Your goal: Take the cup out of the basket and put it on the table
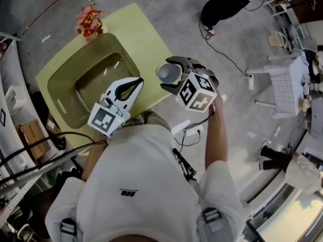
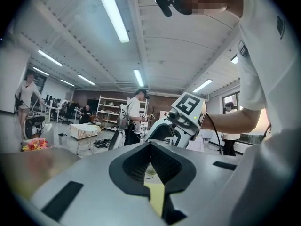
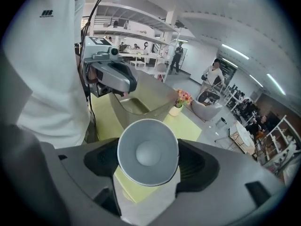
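Note:
A grey cup [image 1: 168, 72] hangs in the air over the right edge of the yellow-green table [image 1: 146, 39], mouth facing away from the jaws. My right gripper [image 1: 170, 76] is shut on it, one jaw on each side. In the right gripper view the cup [image 3: 148, 152] fills the gap between the jaws, with the olive basket [image 3: 141, 102] beyond it. The basket [image 1: 59, 79] sits on the table's middle and left. My left gripper [image 1: 137, 83] hovers over the basket's near right corner, shut and holding nothing; its jaws meet in a line [image 2: 150, 157].
A pot of pink flowers [image 1: 90, 23] stands at the table's far corner. A person [image 1: 227, 4] stands on the floor beyond, with cables trailing nearby. A white rack [image 1: 287, 87] is at the right, and a cardboard box [image 1: 33, 135] at the left.

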Motion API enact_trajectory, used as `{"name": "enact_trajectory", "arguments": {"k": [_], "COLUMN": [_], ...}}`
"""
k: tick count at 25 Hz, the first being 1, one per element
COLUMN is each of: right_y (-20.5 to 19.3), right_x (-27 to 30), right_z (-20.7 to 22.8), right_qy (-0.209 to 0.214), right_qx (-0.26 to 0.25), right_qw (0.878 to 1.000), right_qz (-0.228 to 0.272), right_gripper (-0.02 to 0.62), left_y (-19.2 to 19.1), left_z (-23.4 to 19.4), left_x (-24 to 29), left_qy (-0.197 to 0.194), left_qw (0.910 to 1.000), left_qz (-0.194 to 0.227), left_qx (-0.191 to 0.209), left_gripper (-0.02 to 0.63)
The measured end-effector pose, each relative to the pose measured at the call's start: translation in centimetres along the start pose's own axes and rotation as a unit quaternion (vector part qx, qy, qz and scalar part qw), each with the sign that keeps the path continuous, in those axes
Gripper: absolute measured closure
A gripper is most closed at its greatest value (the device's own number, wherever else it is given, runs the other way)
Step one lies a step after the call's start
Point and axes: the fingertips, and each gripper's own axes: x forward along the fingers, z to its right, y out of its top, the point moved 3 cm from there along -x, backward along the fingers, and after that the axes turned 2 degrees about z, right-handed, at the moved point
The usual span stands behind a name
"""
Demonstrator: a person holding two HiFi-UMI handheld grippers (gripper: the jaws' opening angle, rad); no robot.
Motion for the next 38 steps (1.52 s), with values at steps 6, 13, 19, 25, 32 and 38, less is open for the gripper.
{"name": "enact_trajectory", "arguments": {"k": [6, 13, 19, 25, 32, 38], "right_y": [-3.6, -7.1, -10.0, -13.5, -15.4, -16.2], "right_x": [1.0, 3.2, 5.8, 8.8, 10.5, 12.0], "right_z": [-0.5, -0.7, -1.7, -1.7, -2.2, -2.7], "right_qy": [0.002, 0.007, 0.017, 0.024, 0.015, 0.015], "right_qx": [0.029, 0.062, 0.086, 0.108, 0.118, 0.115], "right_qw": [1.0, 0.998, 0.996, 0.993, 0.992, 0.992], "right_qz": [-0.011, -0.017, -0.025, -0.037, -0.039, -0.043], "right_gripper": [0.235, 0.235, 0.235, 0.235, 0.235, 0.235], "left_y": [-0.1, -0.7, -1.7, -3.1, -3.1, -3.4], "left_z": [2.5, 4.4, 5.0, 4.2, 4.8, 5.1], "left_x": [2.7, 5.2, 6.5, 8.2, 9.1, 9.7], "left_qy": [-0.033, -0.052, -0.046, -0.04, -0.049, -0.053], "left_qw": [0.9995, 0.9985, 0.9983, 0.9983, 0.9975, 0.9969], "left_qz": [-0.004, -0.006, -0.017, -0.029, -0.045, -0.052], "left_qx": [0.0, -0.014, -0.029, -0.031, -0.025, -0.023], "left_gripper": [0.594, 0.594, 0.594, 0.594, 0.594, 0.594]}}
